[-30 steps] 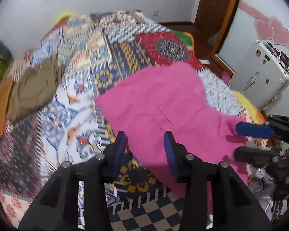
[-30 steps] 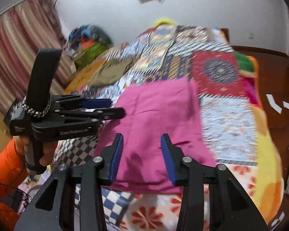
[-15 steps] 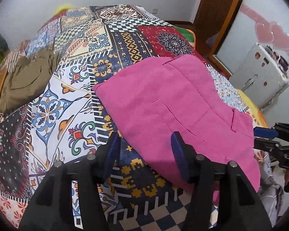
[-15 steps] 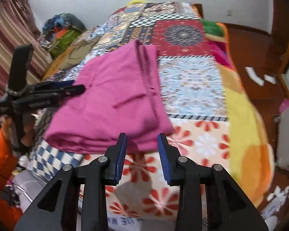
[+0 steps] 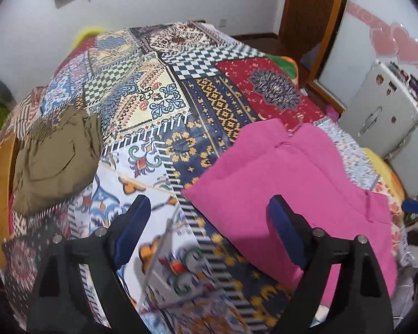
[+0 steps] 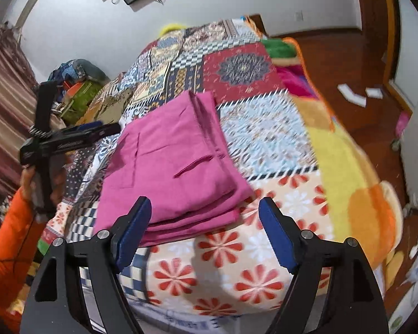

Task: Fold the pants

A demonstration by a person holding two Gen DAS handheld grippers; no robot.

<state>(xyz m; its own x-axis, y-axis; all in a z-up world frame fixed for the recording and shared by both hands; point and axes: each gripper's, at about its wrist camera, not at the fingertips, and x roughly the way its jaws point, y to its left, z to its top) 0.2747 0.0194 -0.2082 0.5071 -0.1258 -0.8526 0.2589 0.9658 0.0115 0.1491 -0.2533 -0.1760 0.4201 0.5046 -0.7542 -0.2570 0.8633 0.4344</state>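
The pink pants (image 5: 292,183) lie folded in several layers on the patchwork bed cover (image 5: 158,103). In the left wrist view my left gripper (image 5: 209,222) hovers over the cover just left of the pants. Its jaws are opening and only the quilt and the pants' near corner show between them. In the right wrist view my right gripper (image 6: 203,222) hangs over the near edge of the pants (image 6: 175,167). Its jaws are opening too, with the pads clear of the cloth. A hand with an orange sleeve (image 6: 5,239) holds the left gripper (image 6: 106,128) beside the pants.
An olive-brown garment (image 5: 53,164) lies on the bed's left side. A white case (image 5: 381,117) stands by the wall at the right. A heap of clothes (image 6: 78,80) sits near the striped curtain (image 6: 5,105). Paper scraps (image 6: 351,94) lie on the wooden floor.
Both grippers' jaws have spread much wider. The left gripper has drifted left, so the pants now sit right of it. The right gripper has rolled and come over the pants' near edge.
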